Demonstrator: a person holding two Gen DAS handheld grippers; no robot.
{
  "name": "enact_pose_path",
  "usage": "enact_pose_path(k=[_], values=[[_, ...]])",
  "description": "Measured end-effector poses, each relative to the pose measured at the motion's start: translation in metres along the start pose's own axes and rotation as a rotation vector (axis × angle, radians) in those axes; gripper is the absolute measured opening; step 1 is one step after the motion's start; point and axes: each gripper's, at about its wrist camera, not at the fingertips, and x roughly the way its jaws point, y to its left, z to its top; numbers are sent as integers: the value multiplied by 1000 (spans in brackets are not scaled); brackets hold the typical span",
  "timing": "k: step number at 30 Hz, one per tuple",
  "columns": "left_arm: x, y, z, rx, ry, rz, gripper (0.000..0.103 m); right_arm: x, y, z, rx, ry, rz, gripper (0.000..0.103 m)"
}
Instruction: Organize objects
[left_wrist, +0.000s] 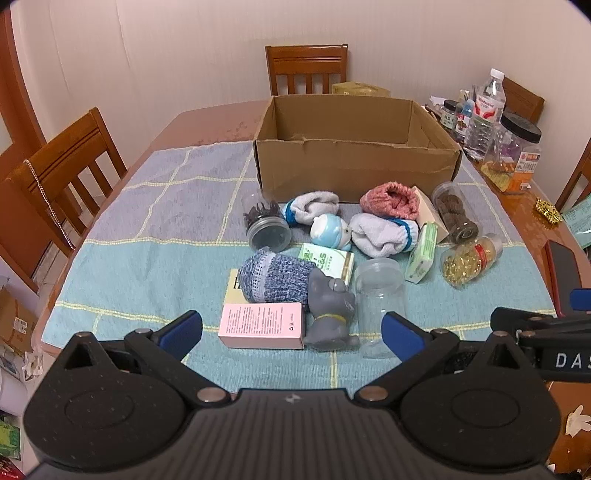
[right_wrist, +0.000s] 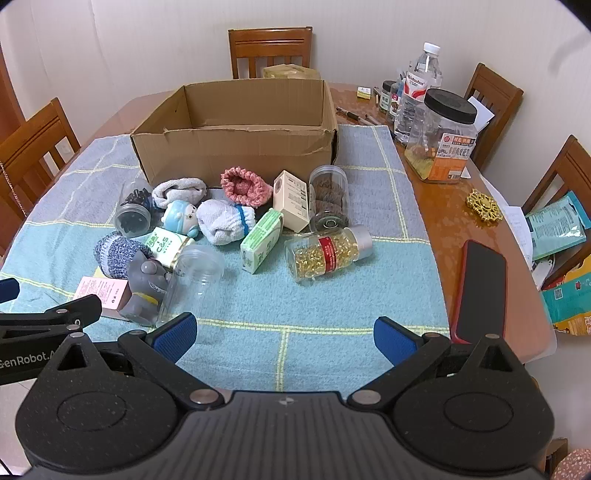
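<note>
— While the left tool (left_wrist: 291, 328) hangs spread wide and empty, where do I start?
— Take the pink carton (left_wrist: 261, 329) just ahead; square the blue pads on its long sides, clear of the grey toy dog (left_wrist: 330, 314) touching it.
— And the right tool (right_wrist: 285, 334)?
— Equally wide, holding nothing. The capsule bottle (right_wrist: 327, 253) lies nearest; the cardboard box (right_wrist: 236, 147) stands empty behind, on a checked cloth (right_wrist: 332, 295) over the wooden tabletop (right_wrist: 443, 218), chairs around.

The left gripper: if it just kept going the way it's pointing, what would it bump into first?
Probably the pink box or the grey toy dog beside it: both lie right ahead of the left gripper, whose jaws stand wide open. Depth is hard to judge, so it might meet the tablecloth just short of them.
</note>
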Motion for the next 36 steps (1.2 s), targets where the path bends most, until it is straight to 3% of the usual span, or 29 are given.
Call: enact_pose_path(k=[29, 36], values=[[18, -2, -8, -7, 19, 0, 102, 11, -4, 4, -53, -6, 26, 103], [30, 4, -20, -29, 16, -4, 102, 25, 4, 0, -126, -8, 3, 103]])
